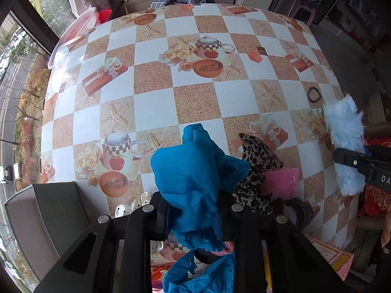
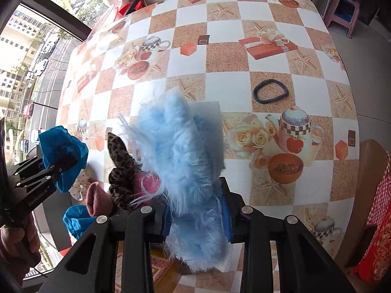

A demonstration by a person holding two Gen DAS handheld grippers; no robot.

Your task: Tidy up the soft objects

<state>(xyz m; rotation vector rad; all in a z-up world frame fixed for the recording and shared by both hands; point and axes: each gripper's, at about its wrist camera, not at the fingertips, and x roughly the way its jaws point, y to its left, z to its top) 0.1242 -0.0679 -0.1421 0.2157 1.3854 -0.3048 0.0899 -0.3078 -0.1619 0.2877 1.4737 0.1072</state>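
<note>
Right now your left tool (image 1: pixel 193 210) is clenched on a teal cloth (image 1: pixel 193 171), which bunches up between the fingers at the lower middle of the left wrist view and hangs clear of the tabletop (image 1: pixel 156 107). More teal fabric (image 1: pixel 200 276) lies below it at the bottom edge of that frame. Just right of the teal cloth stands a leopard-print piece (image 1: pixel 256 171), with a pink piece (image 1: pixel 281 180) beside it at lower right of centre and a dark knit item (image 1: pixel 300 210) under that, partly hidden.

Your right tool (image 2: pixel 198 217) is grasping a pale blue fluffy piece (image 2: pixel 185 151); its long fur fills the middle of the right wrist view and spills below the fingers. In the left wrist view the same fluffy piece shows at the right edge, pinched by the black tool there.

At the left edge of the right wrist view you can see your left tool holding the teal cloth, with a hand (image 2: pixel 22 241) under it at lower left. Near it sit the leopard-print piece, a dusty pink roll (image 2: pixel 97 200) and a white dotted fabric (image 2: pixel 80 185), all close together.

A black ring (image 2: pixel 270 90) lies flat on the tabletop at upper right of that frame, well apart from the pile. A stool (image 2: pixel 342 12) stands on the floor at the top right corner
</note>
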